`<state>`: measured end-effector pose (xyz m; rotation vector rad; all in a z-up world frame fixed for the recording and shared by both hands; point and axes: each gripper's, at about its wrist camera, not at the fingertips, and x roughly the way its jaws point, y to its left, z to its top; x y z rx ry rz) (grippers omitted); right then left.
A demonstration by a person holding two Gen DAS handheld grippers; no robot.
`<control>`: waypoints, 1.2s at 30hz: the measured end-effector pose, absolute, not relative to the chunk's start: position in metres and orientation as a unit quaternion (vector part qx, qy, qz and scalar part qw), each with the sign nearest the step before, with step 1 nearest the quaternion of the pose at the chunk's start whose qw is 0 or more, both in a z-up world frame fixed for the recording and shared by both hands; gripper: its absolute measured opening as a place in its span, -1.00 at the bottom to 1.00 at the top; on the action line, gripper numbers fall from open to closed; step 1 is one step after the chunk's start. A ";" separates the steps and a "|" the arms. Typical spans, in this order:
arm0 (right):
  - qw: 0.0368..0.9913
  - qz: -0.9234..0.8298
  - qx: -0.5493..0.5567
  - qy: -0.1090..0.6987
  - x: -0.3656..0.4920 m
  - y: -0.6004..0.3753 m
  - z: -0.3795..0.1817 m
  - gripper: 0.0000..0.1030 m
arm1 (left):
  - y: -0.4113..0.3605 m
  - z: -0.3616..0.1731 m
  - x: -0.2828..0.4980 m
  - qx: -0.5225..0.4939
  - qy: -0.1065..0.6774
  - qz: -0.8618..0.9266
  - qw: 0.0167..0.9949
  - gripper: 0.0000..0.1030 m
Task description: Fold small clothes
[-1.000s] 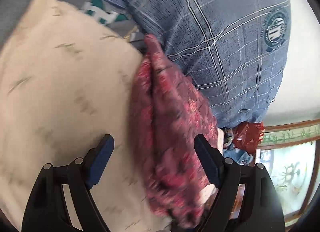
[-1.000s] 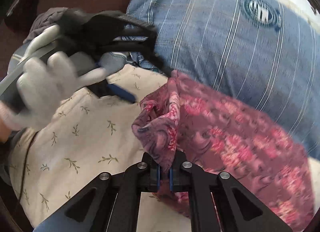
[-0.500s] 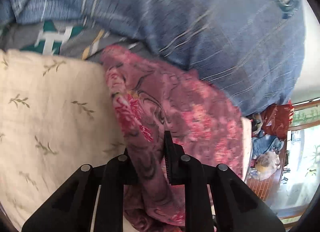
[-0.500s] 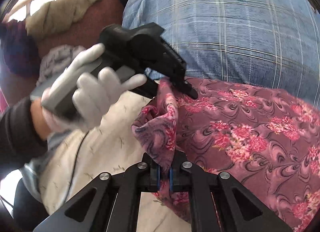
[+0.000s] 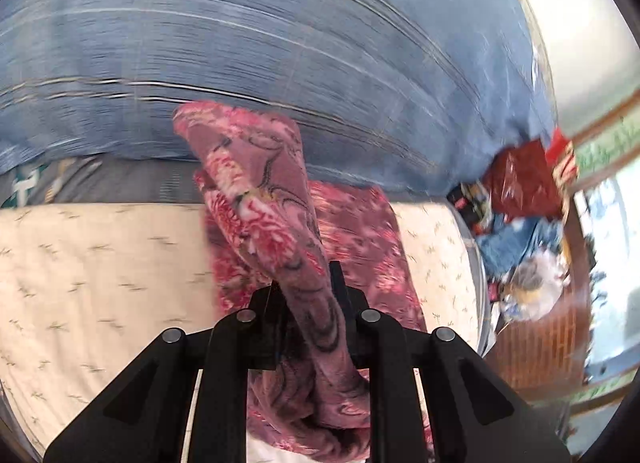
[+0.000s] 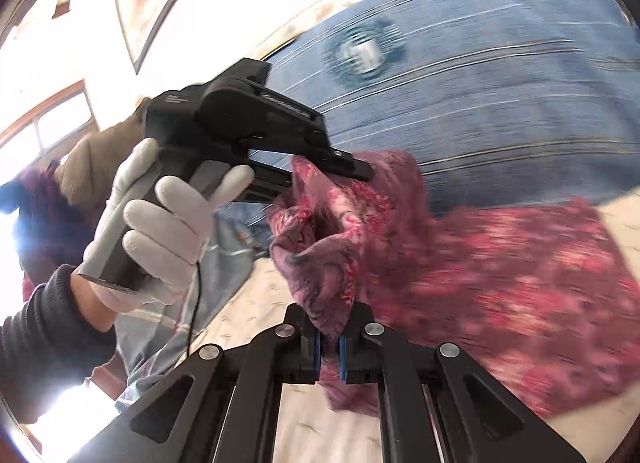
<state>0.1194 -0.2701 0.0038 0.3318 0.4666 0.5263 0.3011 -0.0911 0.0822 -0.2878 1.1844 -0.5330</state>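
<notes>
In the right wrist view a white-gloved left hand [image 6: 160, 223] grips the handle of the left gripper [image 6: 352, 169], which reaches in from the left with its nose angled slightly down; its jaws are pressed together on a raised edge of the floral cloth [image 6: 500, 271]. The right gripper [image 6: 328, 347] points forward from the near side, its jaws pinching another bunched corner of the same cloth between blue pads [image 6: 317, 349]. The cloth is maroon with pink flowers; both held corners stand up near each other, while the rest trails right across a cream sprigged bedsheet [image 6: 248, 315]. In the left wrist view the cloth [image 5: 276, 223] rises as a twisted ridge from the left gripper [image 5: 308, 327]. A blue plaid blanket [image 5: 280, 43] lies beyond, blurred.
</notes>
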 end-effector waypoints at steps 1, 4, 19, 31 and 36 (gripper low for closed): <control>0.926 0.245 0.182 0.225 0.119 -0.285 0.000 -0.90 | -0.108 0.079 0.302 -0.123 0.555 -0.248 0.785 -0.71; 0.926 0.202 0.229 0.224 0.121 -0.327 -0.013 -0.90 | -0.161 0.069 0.306 -0.082 0.571 -0.242 0.780 -0.71; 0.844 0.154 0.405 0.317 0.157 -0.439 -0.080 -0.19 | -0.290 -0.006 0.331 0.068 0.633 -0.150 0.756 -0.02; 0.817 0.162 0.497 0.244 0.151 -0.477 -0.087 -0.81 | -0.328 0.014 0.319 0.041 0.597 -0.182 0.780 -0.72; 0.779 0.154 0.532 0.294 0.163 -0.480 -0.109 -0.69 | -0.277 0.045 0.330 -0.105 0.585 -0.221 0.773 -0.16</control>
